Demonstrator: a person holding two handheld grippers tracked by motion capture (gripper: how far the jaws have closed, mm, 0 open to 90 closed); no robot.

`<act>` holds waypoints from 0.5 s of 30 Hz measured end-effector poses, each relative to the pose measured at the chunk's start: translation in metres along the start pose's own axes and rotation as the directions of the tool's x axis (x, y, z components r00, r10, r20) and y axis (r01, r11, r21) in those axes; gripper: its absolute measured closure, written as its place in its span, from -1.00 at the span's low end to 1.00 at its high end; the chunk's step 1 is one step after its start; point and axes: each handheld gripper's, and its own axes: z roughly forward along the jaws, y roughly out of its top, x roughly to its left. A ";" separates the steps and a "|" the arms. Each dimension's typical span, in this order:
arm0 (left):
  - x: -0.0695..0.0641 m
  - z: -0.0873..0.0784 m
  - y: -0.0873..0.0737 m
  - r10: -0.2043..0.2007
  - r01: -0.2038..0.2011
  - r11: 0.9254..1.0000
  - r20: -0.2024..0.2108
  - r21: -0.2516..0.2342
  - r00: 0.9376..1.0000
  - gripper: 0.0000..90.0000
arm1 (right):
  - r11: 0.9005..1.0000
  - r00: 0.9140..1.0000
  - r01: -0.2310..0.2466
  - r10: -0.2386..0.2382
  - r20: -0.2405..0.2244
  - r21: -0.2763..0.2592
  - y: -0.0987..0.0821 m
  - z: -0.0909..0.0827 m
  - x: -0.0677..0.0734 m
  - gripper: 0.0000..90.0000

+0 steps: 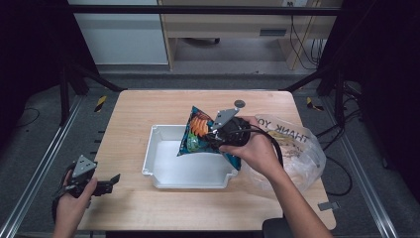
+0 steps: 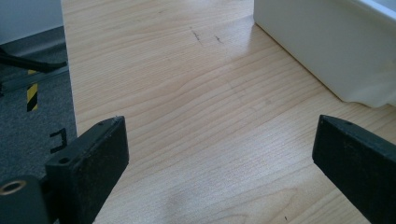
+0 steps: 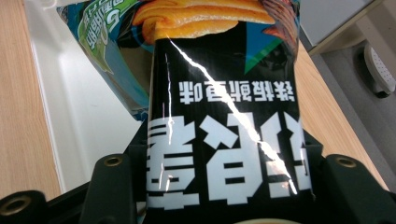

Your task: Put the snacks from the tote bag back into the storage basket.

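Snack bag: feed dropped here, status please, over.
Right gripper shut on snack bag, above white bin. Left gripper open, idle on table. Nothing blocking.

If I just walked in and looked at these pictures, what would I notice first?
Probably the shiny, colourful crisp packet, clamped in the right gripper and held above the white rectangular plastic tray in the middle of the pale wooden table. Next, the crinkly clear plastic bag with "THANK YOU" lettering lying at the table's right side. The left gripper waits open and empty near the table's front left corner.
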 end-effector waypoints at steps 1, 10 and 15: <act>0.000 0.000 0.000 0.001 -0.001 1.000 0.000 0.001 1.000 -0.93 | 1.000 1.000 0.000 0.000 -0.004 -0.002 0.001 0.002 0.001 -0.03; -0.001 -0.001 0.001 0.009 -0.009 1.000 -0.004 0.000 1.000 -0.93 | 1.000 0.999 0.027 -0.027 -0.030 0.013 0.008 0.023 0.009 -0.03; 0.000 0.000 0.000 0.001 -0.001 1.000 -0.004 -0.004 1.000 -0.93 | 0.999 0.999 0.029 -0.028 -0.044 0.013 0.012 0.035 0.013 -0.03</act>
